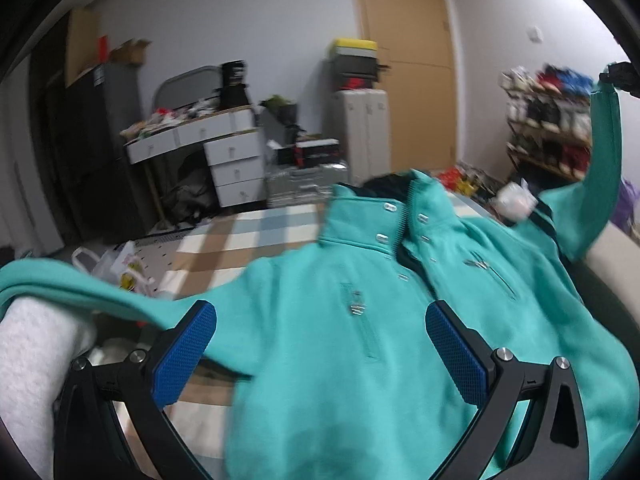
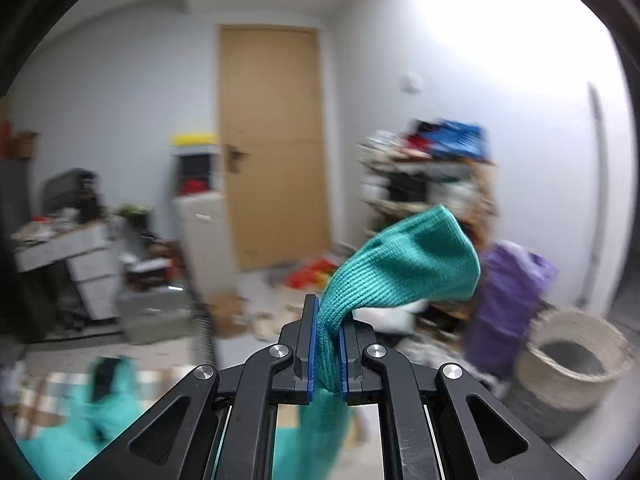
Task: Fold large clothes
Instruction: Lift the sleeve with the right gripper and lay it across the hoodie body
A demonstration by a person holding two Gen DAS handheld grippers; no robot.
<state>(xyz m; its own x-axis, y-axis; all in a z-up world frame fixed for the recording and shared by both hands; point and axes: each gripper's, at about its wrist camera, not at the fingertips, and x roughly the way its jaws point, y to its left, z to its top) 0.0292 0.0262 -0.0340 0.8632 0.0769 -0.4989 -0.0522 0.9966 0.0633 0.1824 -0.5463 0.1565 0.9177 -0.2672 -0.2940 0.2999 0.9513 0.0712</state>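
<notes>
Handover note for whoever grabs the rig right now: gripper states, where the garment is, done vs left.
Right gripper: shut on the ribbed cuff of the teal jacket's sleeve, held raised in the air.
Left gripper: open, empty, hovering over the jacket's chest.
Teal jacket: front up, collar away from you, on the checked cover. The other sleeve trails off to the left side.
Done: one sleeve picked up. No fold visible yet.
Left: probably lay the raised sleeve across the chest, do the other sleeve, then fold the body.

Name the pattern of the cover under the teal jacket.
Checked blue, tan and cream bed cover, clearest in the left wrist view.
</notes>
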